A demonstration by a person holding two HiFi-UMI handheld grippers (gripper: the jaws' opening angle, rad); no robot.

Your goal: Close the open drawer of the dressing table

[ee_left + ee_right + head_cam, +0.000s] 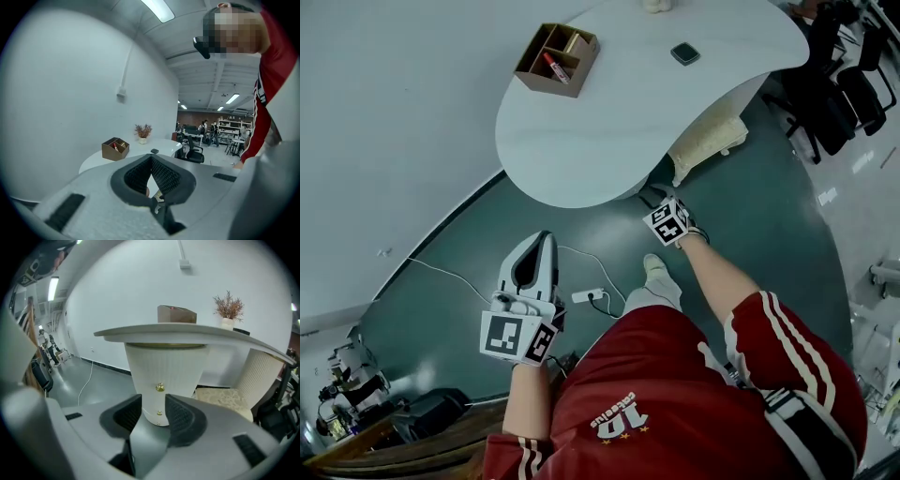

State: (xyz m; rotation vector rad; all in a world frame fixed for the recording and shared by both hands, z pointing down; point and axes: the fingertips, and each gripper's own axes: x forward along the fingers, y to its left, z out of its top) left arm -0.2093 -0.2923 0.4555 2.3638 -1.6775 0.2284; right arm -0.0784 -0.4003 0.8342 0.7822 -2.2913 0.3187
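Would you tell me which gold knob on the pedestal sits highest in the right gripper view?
The biggest knob, above the open right gripper; the two smaller knobs show lower, between its jaws.

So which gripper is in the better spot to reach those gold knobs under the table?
Right, I'd say. The right gripper faces the table's pedestal, open jaws framing the gold knobs. The left gripper hangs farther back, jaws together, aimed over the tabletop.

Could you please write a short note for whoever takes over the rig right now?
Left gripper: fingers together, empty, away from the dressing table.
Right gripper: fingers apart, nothing between them, pointing at the table's pedestal.
Drawers: fronts with gold knobs look flush; none stands out.
Done: closing, apparently. Left to do: confirm, then withdraw.
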